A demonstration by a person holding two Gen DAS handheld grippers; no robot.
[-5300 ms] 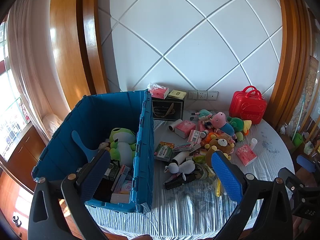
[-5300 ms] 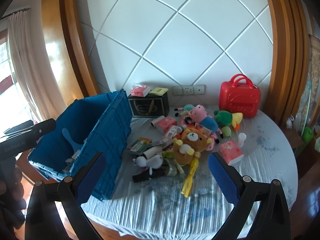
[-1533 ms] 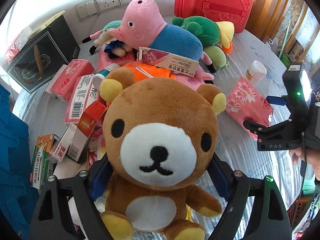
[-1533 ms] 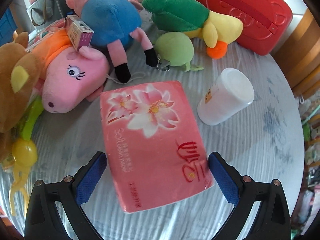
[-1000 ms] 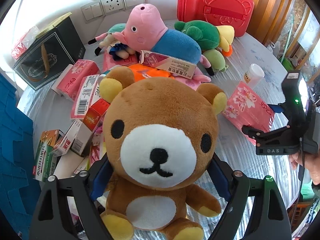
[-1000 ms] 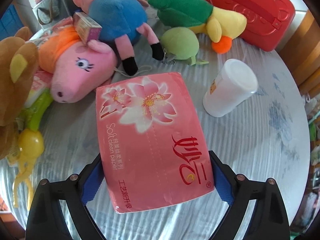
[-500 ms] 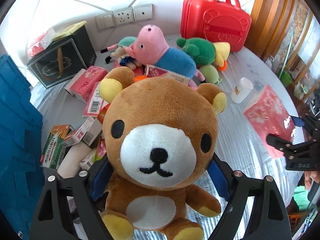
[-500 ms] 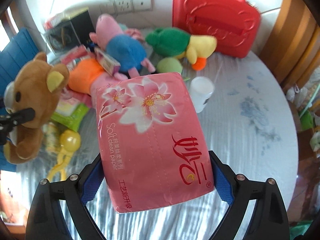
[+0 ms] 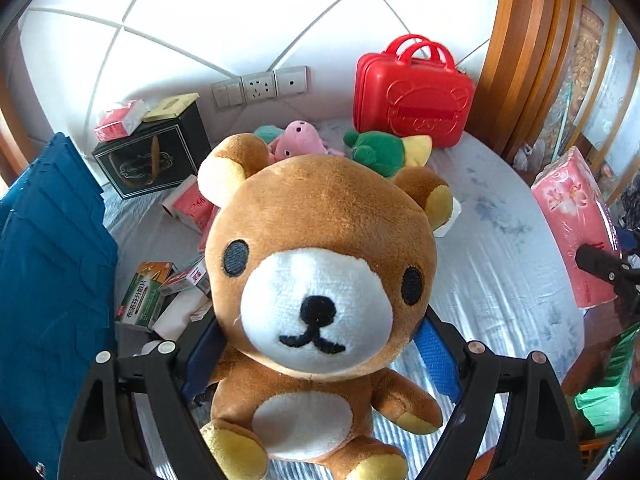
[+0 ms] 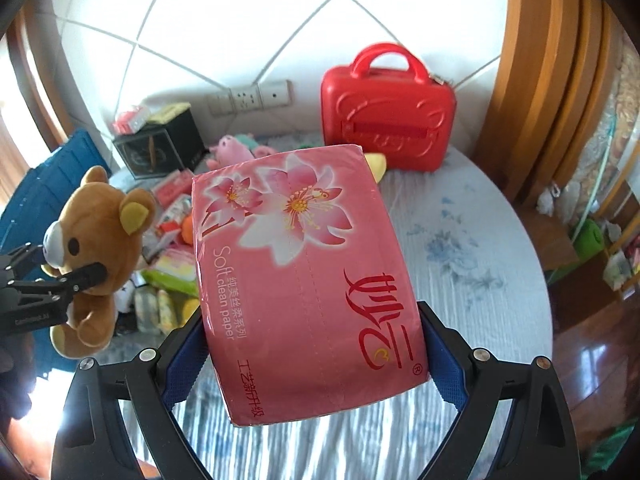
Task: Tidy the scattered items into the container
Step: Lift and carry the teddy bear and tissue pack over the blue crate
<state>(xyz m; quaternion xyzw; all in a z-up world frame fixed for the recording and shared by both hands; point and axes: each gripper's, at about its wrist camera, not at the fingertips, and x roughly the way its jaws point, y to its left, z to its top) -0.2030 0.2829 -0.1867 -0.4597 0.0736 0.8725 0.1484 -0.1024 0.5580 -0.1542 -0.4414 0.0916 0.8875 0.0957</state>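
Note:
My left gripper (image 9: 320, 356) is shut on a brown teddy bear (image 9: 316, 280), held well above the table; its blue pads (image 9: 436, 356) press the bear's sides. From the right wrist view the same bear (image 10: 100, 240) hangs at the left. My right gripper (image 10: 308, 356) is shut on a pink tissue pack (image 10: 304, 280) with a flower print, also lifted clear of the table. That pack (image 9: 572, 220) shows at the right edge of the left wrist view. The blue crate (image 9: 48, 280) stands at the left; only its outer wall is visible.
A pile stays on the striped table (image 9: 500, 260): pink pig plush (image 9: 296, 144), green duck plush (image 9: 380, 152), small boxes (image 9: 144, 296), pink packs (image 9: 192, 204). A black box (image 9: 152, 156) and red case (image 9: 412, 96) stand by the wall. A white bottle (image 9: 446, 226) peeks behind the bear.
Both grippers have risen with their loads; the table items look smaller and farther. The blue crate has come into the left of both views.

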